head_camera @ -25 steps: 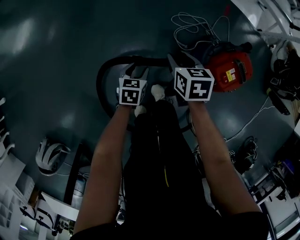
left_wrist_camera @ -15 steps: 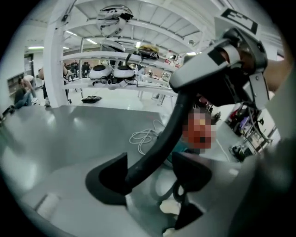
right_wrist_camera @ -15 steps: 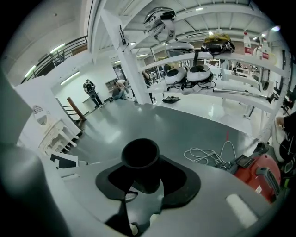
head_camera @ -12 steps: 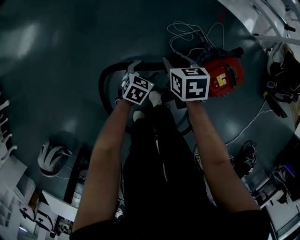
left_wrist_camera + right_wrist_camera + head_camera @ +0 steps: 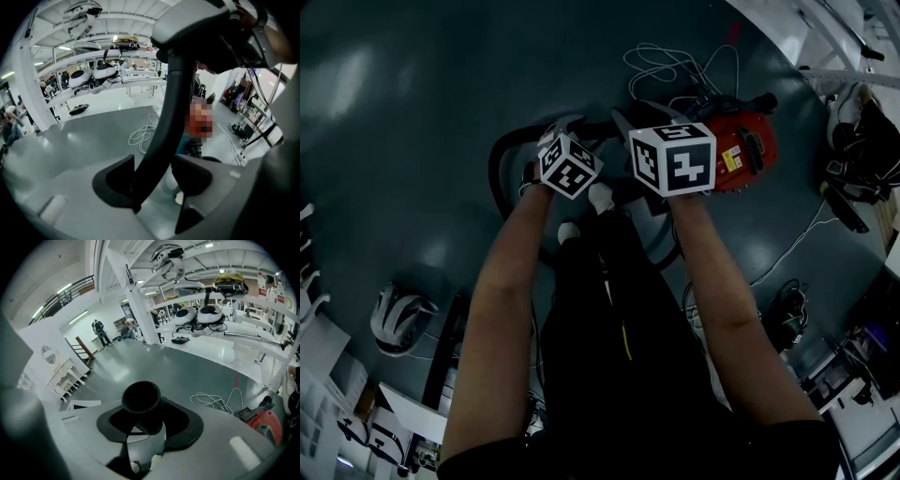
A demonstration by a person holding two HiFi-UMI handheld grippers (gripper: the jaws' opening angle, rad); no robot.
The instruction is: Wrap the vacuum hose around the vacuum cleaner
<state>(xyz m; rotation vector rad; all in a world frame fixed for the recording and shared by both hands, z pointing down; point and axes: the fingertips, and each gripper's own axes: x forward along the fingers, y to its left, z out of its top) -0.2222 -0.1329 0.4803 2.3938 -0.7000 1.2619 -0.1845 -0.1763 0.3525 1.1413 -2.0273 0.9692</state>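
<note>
Compared with a second ago, both grippers are higher. The left gripper (image 5: 154, 179), its jaws just closing, loosely straddles the vacuum hose (image 5: 176, 93). The right gripper (image 5: 145, 420) pinches its open end. The yellow label (image 5: 732, 159) on the red vacuum cleaner (image 5: 755, 141) is unreadable.

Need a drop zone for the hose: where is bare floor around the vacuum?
Free: dark grey floor left of and beyond the black vacuum hose. Crowded: white cord coil behind the red vacuum cleaner, gear along the right edge, white helmet-like object lower left.
</note>
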